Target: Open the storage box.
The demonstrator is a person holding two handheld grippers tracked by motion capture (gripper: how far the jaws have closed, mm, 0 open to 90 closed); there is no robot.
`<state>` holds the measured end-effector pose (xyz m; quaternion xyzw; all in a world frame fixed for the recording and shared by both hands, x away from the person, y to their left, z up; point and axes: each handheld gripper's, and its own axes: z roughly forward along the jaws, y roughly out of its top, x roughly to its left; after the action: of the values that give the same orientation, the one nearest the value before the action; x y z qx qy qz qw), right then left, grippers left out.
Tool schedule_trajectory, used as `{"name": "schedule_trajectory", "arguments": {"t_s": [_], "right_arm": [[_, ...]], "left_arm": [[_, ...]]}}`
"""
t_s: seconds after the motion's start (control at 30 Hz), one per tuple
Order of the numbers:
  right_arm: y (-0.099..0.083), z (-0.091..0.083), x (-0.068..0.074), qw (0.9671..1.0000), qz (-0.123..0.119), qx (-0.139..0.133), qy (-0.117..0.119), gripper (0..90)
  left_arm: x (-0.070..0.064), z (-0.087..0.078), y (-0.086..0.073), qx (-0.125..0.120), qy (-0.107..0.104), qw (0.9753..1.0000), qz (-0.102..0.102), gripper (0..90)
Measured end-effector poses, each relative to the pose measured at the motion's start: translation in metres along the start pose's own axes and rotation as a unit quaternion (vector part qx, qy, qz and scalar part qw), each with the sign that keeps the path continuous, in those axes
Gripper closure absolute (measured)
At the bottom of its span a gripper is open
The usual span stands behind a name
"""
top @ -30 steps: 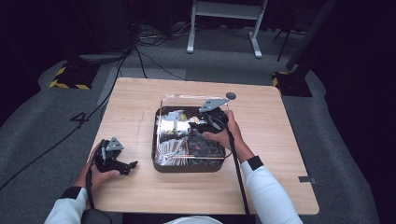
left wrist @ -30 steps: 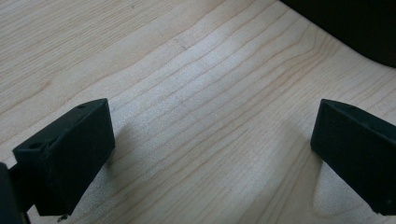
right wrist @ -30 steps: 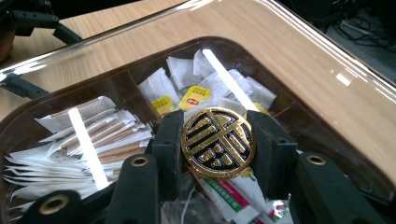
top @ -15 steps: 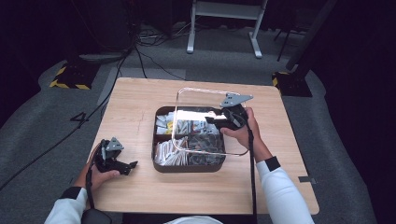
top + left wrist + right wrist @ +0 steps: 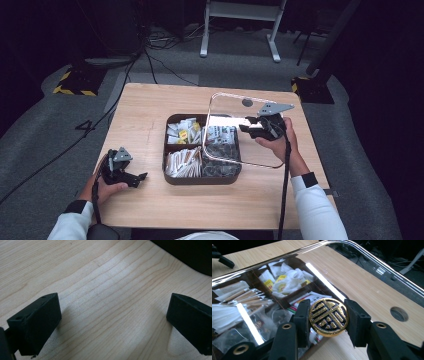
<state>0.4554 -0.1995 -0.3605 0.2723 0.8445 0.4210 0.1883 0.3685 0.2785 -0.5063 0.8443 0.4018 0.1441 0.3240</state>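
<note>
A dark brown tray point(image 5: 202, 180) with several compartments of sachets and wrapped sticks sits mid-table. Its clear lid point(image 5: 260, 150) hangs tilted above the tray's right half and the table beyond. My right gripper point(image 5: 248, 126) is shut on the lid's round gold knob point(image 5: 328, 317), jaws pressing on both sides of it. Through the lid point(image 5: 362, 277) I see white and yellow sachets point(image 5: 282, 282). My left gripper point(image 5: 139, 179) rests low on the table left of the tray, open, with bare wood point(image 5: 100, 277) between its jaws.
A round cable hole point(image 5: 247, 102) lies in the tabletop behind the lid, also close by the knob point(image 5: 399, 313). The tray's dark corner point(image 5: 190, 252) shows ahead of the left gripper. Cables and a stand foot point(image 5: 240, 30) lie on the floor beyond the table.
The right gripper has lifted the clear lid off the tray and carried it to the right, uncovering the left compartments. The left gripper has stayed put.
</note>
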Motion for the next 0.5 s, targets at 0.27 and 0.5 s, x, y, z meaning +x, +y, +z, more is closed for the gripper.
{"name": "schedule_trajectory", "arguments": {"t_s": [0.27, 0.5], "right_arm": [[-0.015, -0.015, -0.015, 0.9998, 0.013, 0.001, -0.018, 59.0], [-0.029, -0.025, -0.025, 0.9993, 0.022, 0.005, -0.030, 58.9]], "left_arm": [[0.000, 0.000, 0.000, 0.000, 0.000, 1.0000, 0.001, 0.0], [0.000, 0.000, 0.000, 0.000, 0.000, 1.0000, 0.000, 0.0]]}}
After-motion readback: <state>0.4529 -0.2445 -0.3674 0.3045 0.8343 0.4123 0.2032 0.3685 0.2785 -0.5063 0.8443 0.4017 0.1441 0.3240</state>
